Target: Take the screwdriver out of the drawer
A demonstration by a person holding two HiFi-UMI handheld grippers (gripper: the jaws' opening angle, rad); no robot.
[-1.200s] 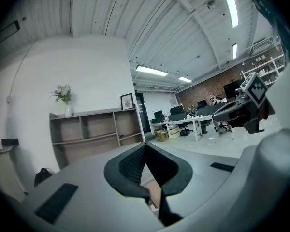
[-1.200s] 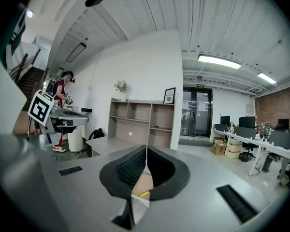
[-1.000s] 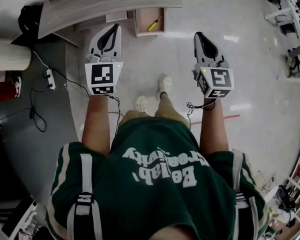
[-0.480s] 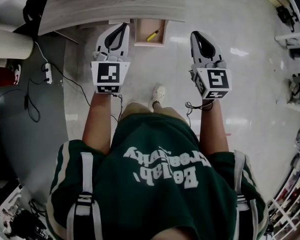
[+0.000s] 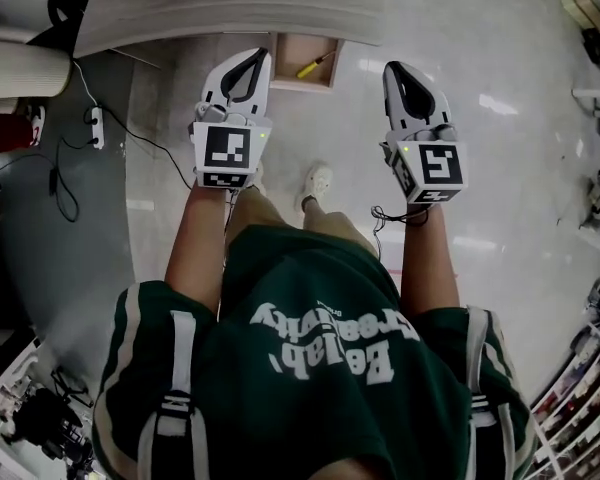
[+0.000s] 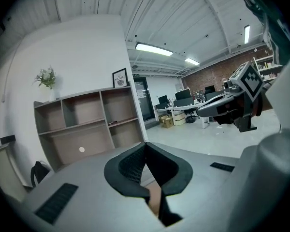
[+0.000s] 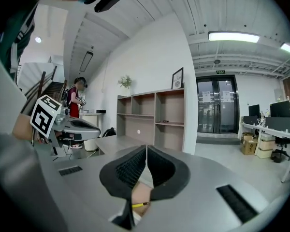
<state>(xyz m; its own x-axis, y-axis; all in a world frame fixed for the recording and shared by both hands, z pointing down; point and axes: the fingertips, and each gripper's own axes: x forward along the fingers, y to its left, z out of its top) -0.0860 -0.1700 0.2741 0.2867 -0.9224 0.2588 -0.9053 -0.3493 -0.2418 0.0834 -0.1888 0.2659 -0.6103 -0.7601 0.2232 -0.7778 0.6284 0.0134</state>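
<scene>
While held forward side by side | left tongs (image 5: 246, 58) clenched, empty | right tongs (image 5: 401, 71) clenched, empty

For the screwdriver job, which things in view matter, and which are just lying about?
Job: yellow screwdriver, open drawer, left gripper, right gripper.
Lying about: power strip on the floor, shelf unit, plant, framed picture.

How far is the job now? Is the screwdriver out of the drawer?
Done: the drawer stands open. In hand: nothing; the left hand-held gripper and right hand-held gripper are shut and empty, outside it. Left: grasp the yellow screwdriver inside and lift it out.
</scene>
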